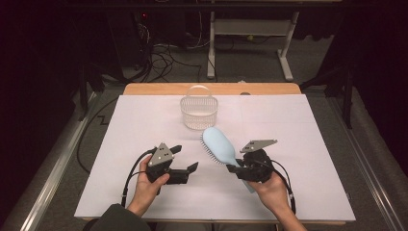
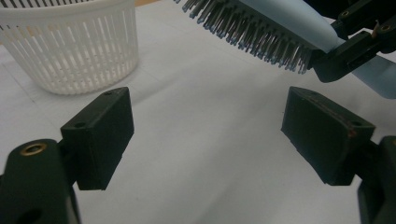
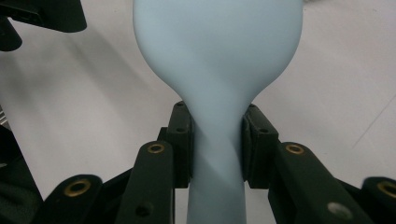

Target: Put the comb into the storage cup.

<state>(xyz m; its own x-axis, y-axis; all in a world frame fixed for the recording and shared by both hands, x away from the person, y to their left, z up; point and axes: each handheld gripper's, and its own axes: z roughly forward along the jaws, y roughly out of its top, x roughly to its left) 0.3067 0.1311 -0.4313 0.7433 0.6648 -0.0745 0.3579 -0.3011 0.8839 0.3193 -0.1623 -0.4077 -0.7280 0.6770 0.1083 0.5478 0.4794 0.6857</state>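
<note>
A light blue hairbrush (image 1: 219, 143) is lifted above the white table cover, bristles facing left and down, head pointing towards the basket. My right gripper (image 1: 234, 168) is shut on its handle; in the right gripper view the pads squeeze the narrow neck of the hairbrush (image 3: 217, 56) from both sides. My left gripper (image 1: 186, 157) hovers left of the brush, open, with nothing between its jaws (image 2: 208, 135). In the left gripper view the brush bristles (image 2: 252, 32) pass overhead at the upper right. A white slatted basket (image 1: 198, 113) with a hoop handle stands at the back centre.
The white cover (image 1: 144, 125) lies over a wooden table whose far edge (image 1: 211, 88) shows behind the basket (image 2: 70, 46). Beyond the table are desk legs and cables on the floor. Metal rails run along both sides of the table.
</note>
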